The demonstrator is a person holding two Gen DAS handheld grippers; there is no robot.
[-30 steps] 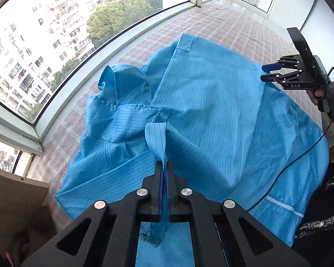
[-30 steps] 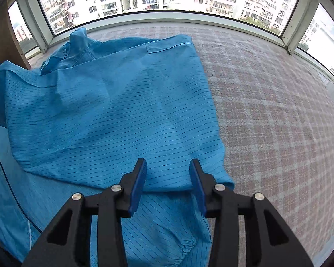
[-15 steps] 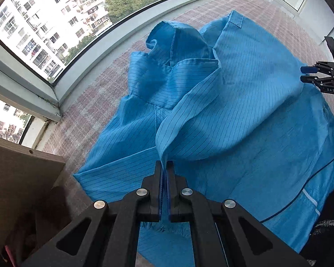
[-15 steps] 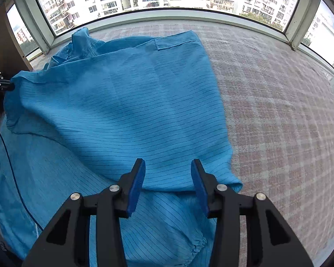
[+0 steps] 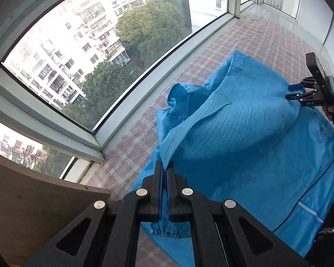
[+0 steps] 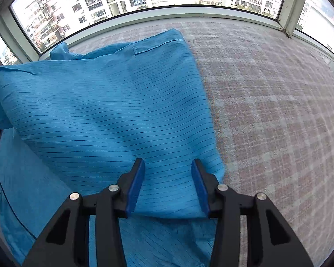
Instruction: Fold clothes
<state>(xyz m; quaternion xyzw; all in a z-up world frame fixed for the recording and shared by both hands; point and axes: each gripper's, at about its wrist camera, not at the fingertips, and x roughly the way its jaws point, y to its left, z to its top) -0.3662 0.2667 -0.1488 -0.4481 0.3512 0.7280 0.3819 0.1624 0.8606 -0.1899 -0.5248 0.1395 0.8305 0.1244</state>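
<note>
A blue pinstriped garment (image 5: 245,142) lies on the checked pink surface (image 5: 262,37), partly folded over itself. My left gripper (image 5: 164,173) is shut on the garment's edge and holds it lifted, so the cloth rises in a taut ridge. In the right wrist view the garment (image 6: 104,111) fills the left half, its folded layer ending near my right gripper (image 6: 165,166), which is open and empty just above the fold's near edge. The right gripper also shows in the left wrist view (image 5: 297,91), at the far right over the cloth.
Window frames (image 5: 144,102) border the surface on the far side. A brown board (image 5: 33,200) stands at the lower left. A black cable (image 5: 318,178) trails over the garment. Bare checked surface (image 6: 278,111) lies right of the garment.
My left gripper has lifted and pulled the held edge up and back, raising the cloth off the surface. The right gripper stays open and has moved slightly forward over the fold.
</note>
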